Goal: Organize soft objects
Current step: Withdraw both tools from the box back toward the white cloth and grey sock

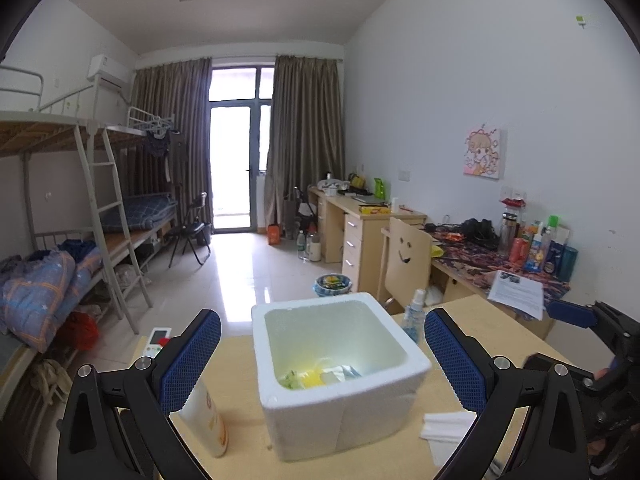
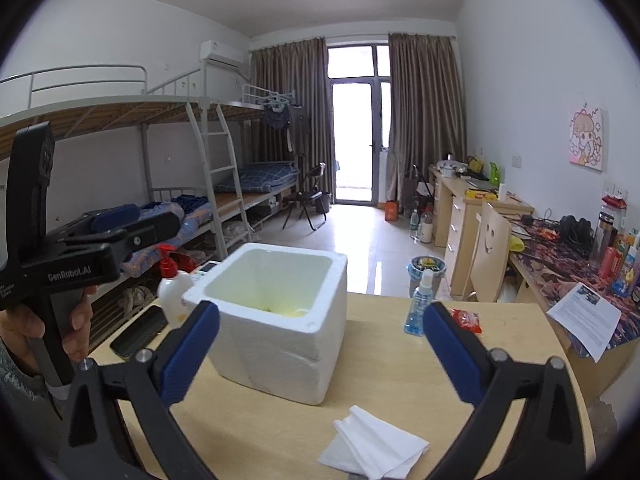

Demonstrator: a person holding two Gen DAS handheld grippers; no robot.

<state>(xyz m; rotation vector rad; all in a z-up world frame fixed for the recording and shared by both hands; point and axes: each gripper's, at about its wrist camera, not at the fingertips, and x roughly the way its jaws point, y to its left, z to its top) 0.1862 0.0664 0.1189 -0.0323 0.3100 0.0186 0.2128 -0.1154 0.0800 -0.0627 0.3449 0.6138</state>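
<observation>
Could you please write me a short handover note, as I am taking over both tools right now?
Left tool: open, empty, in front of the white foam box.
Right tool: open, empty, above the folded white tissue.
Done: a few soft items, yellow and pale ones, lie at the bottom of the foam box.
Left: the tissue lies on the table, near the box. The red packet beside the blue spray bottle may also belong in the box.

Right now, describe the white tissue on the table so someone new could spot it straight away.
Start at the white foam box in the middle of the wooden table. Nearer the camera and slightly right lies the folded white tissue. It is the only flat, soft, paper-thin item; the blue spray bottle stands upright.
</observation>
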